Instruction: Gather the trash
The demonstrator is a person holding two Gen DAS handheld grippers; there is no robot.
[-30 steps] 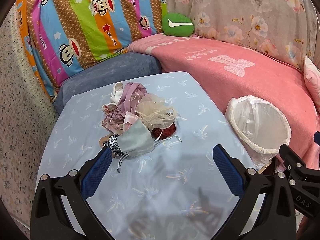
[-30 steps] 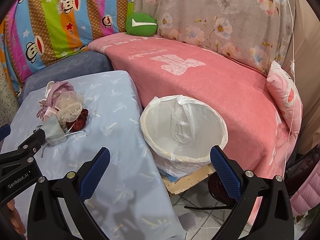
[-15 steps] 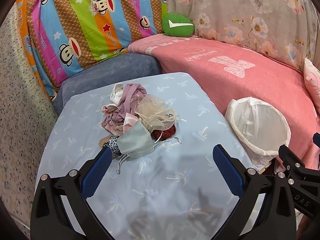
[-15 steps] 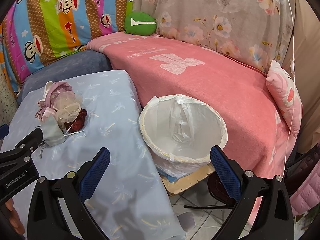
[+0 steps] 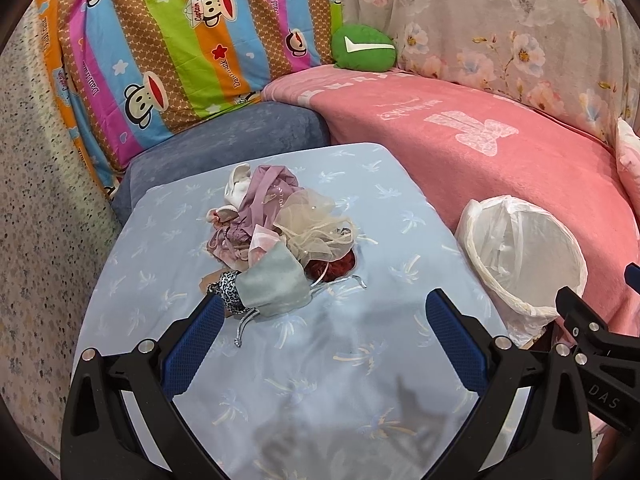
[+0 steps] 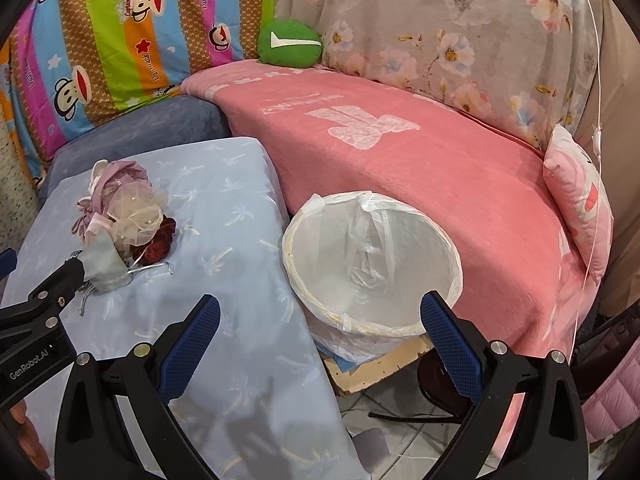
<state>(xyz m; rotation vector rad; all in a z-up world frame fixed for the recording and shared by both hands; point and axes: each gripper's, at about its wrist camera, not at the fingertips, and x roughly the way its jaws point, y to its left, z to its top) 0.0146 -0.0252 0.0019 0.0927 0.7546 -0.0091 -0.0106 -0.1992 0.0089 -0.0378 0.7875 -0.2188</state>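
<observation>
A heap of scraps (image 5: 276, 236) lies mid-table on the pale blue cloth (image 5: 320, 380): mauve fabric, cream tulle, a grey-green pouch, a dark red piece and a leopard-print band. In the right wrist view the same heap (image 6: 124, 224) sits at the left. A white bin lined with a plastic bag (image 5: 524, 256) stands off the table's right edge, seen close in the right wrist view (image 6: 372, 268). My left gripper (image 5: 324, 312) is open just short of the heap. My right gripper (image 6: 320, 316) is open above the bin's near rim. Both hold nothing.
A pink blanket (image 6: 420, 152) covers the sofa behind the bin, with a green cushion (image 5: 364, 48) and a striped monkey-print cover (image 5: 172, 40) at the back. A pink pillow (image 6: 580, 200) lies at the right. Tiled floor and a dark stool base (image 6: 436, 376) show under the bin.
Both views have shifted only slightly. The heap sits a touch nearer my left gripper, and both grippers stay open.
</observation>
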